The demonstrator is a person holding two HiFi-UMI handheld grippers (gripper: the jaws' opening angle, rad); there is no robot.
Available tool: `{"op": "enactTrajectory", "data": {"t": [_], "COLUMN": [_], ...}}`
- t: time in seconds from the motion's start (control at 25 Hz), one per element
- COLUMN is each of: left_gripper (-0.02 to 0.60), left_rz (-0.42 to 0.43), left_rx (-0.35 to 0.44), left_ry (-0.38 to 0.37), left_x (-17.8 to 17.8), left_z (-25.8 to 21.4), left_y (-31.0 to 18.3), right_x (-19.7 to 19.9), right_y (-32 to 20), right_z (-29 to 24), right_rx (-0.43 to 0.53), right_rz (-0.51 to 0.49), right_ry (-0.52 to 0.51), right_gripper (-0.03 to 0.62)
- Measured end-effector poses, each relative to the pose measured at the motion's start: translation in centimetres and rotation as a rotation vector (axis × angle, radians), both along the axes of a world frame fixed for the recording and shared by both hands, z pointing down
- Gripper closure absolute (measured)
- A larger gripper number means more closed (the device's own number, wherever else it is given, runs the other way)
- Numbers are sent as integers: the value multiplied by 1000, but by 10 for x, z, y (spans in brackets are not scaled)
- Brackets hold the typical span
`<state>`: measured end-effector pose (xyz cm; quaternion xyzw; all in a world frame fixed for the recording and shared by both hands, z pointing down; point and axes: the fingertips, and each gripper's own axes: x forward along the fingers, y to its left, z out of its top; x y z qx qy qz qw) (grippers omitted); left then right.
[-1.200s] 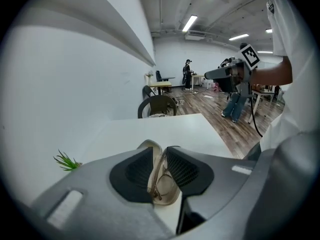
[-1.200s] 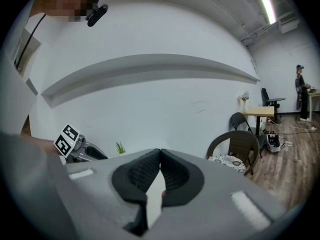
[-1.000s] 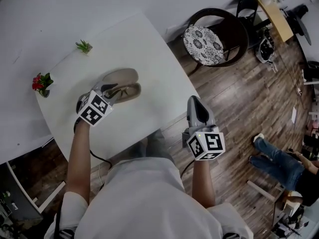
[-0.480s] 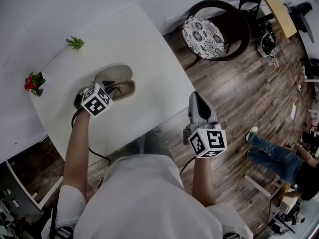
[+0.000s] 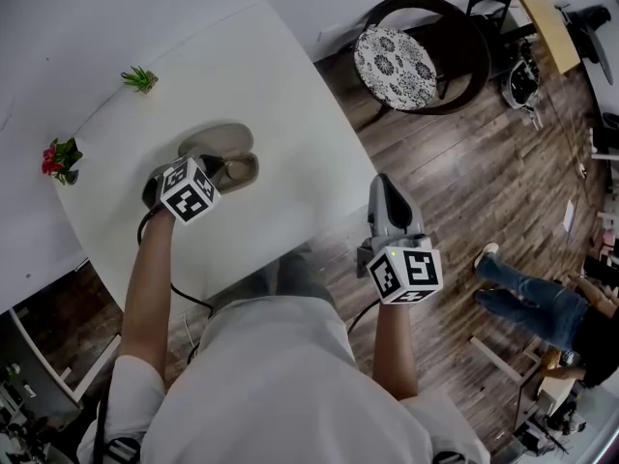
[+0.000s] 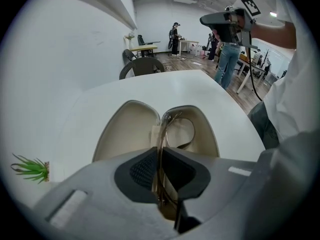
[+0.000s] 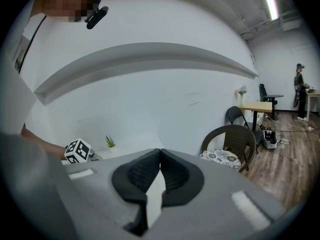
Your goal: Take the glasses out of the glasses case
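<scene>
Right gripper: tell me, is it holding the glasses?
No. The right gripper has its fingers shut on nothing, while the glasses are pinched in the left gripper.

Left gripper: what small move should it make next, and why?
Probably a short lift straight up. The left gripper has its jaws shut on the glasses, which sit in or just over the open case, so a small rise should bring them clear of it. The right gripper is shut on nothing, off the table.
</scene>
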<state>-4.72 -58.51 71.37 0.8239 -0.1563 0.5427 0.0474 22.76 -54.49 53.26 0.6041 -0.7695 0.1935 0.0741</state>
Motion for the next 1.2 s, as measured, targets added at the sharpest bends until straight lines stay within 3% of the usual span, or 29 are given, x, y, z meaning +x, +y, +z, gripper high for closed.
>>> {"op": "enactTrajectory", "data": {"t": [0.4,1.2], "left_gripper": [554,555], "left_rz": [-13,-256], "left_rx": [43,313], "left_ry": [24,251], "left_x": [-3,-40], "left_z": [-9,-116], "left_y": [-2,0], "right_x": [-8,-60], "right_y": [1,24], "right_z": [-7,-45], "right_rx": [12,99], "right_rz": [-6,-68], "right_ry": [4,-12], "right_gripper": [591,591]}}
